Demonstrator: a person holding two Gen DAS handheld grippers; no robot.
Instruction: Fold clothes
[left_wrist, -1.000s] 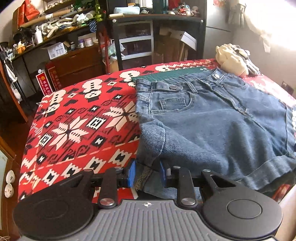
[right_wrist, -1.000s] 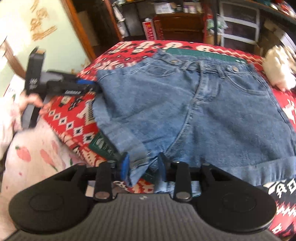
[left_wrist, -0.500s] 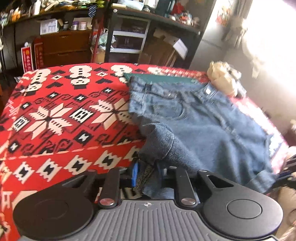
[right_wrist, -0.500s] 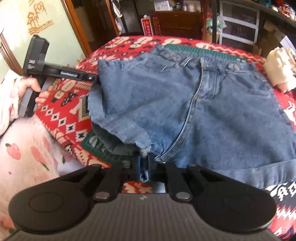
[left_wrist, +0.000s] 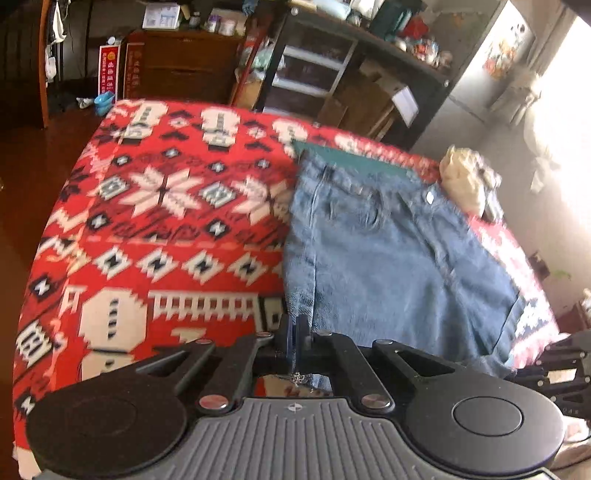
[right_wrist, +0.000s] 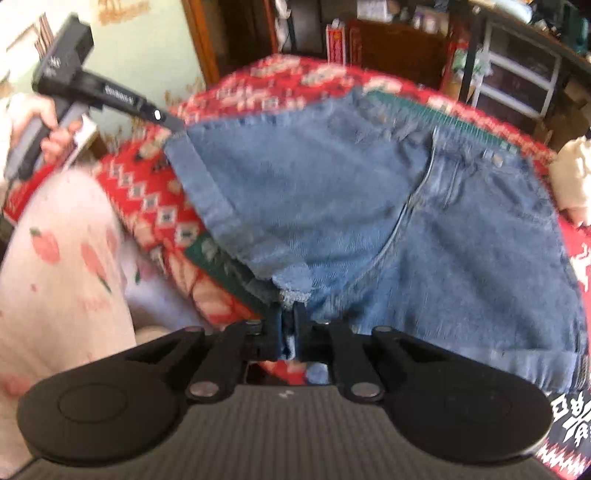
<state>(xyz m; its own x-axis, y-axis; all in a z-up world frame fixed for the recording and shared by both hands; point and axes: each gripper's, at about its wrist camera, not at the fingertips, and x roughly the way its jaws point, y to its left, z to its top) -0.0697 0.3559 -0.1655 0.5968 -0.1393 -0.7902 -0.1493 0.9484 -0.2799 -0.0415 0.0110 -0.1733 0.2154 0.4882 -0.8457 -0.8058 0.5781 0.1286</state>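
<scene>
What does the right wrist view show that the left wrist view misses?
Right wrist only: the person's hand holding the left gripper at the raised hem, and the right gripper shut on the frayed crotch edge.

Left wrist only: the left gripper's own pinch on denim, seen up close, and the bare spread left of the shorts.

Both: the shorts on the red spread, the green mat under the waistband, and the cream bundle.

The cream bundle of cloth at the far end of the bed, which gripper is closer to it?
Right. The right gripper pinches the denim shorts at the crotch hem, nearer the cream bundle; the left gripper holds the outer leg corner.
</scene>
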